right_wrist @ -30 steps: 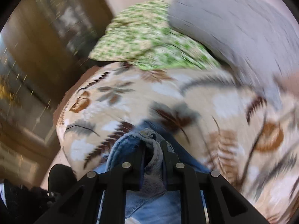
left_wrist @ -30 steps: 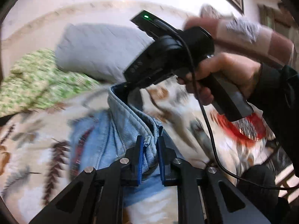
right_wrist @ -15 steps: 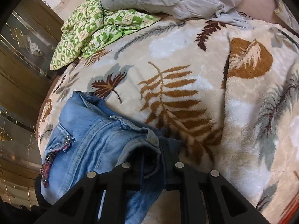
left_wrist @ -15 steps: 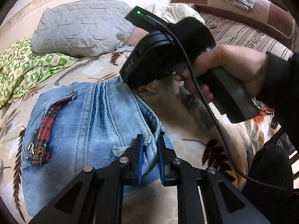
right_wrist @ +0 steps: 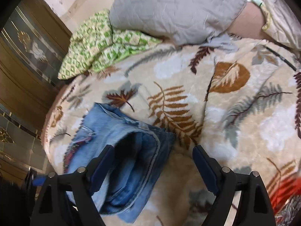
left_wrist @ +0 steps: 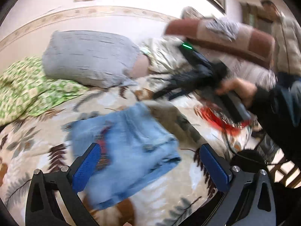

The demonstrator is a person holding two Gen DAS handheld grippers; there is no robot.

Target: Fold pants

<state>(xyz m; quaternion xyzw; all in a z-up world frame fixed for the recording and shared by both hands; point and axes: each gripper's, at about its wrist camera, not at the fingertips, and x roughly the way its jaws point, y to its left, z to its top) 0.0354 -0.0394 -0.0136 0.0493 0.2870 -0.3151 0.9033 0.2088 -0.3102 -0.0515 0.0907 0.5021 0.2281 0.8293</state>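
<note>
The folded light-blue jeans (left_wrist: pixel 129 146) lie on the leaf-patterned blanket (left_wrist: pixel 180 194), with a red plaid patch showing. My left gripper (left_wrist: pixel 150 162) is open and empty above them, blue pads wide apart. In the right wrist view the jeans (right_wrist: pixel 120 150) lie folded with the open waistband facing me. My right gripper (right_wrist: pixel 153 165) is open and empty just above their right edge. The right gripper also shows in the left wrist view (left_wrist: pixel 197 79), blurred, held in a hand above the blanket.
A grey pillow (right_wrist: pixel 178 9) and a green patterned cloth (right_wrist: pixel 101 43) lie at the bed's far side. A brown cabinet (right_wrist: pixel 22 71) stands left of the bed. A striped bolster (left_wrist: pixel 225 35) lies at the right. A person (left_wrist: pixel 286 37) stands far right.
Both grippers opened and let go of the jeans, then lifted back from them. The jeans now lie folded on the blanket.
</note>
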